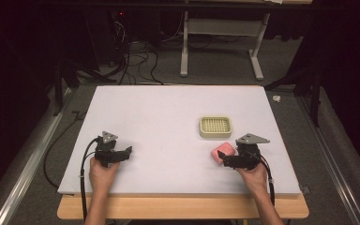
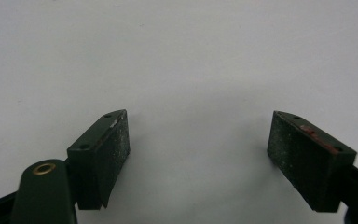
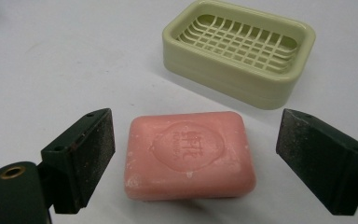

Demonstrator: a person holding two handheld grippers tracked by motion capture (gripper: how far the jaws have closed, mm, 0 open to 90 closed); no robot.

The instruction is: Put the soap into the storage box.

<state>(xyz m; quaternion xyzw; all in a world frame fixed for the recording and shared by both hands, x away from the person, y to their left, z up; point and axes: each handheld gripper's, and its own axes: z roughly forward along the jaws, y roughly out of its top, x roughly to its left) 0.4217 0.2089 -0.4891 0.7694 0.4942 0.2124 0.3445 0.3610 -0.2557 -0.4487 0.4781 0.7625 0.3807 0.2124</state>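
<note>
Straddling the soap (image 3: 188,154), right gripper (image 3: 193,156) fingers wide, untouching; left gripper (image 2: 198,156) wide over bare board (image 2: 177,56)

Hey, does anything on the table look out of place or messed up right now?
Nothing damaged or spilled. The pink soap bar lies flat on the table beside the empty soap dish, between the open right gripper.

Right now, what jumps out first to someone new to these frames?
The pink soap bar lies flat on the white table, between the open jaws of the right gripper, untouched. Just beyond it sits an empty pale green soap dish with a grid floor. The left gripper is open over bare table.
</note>
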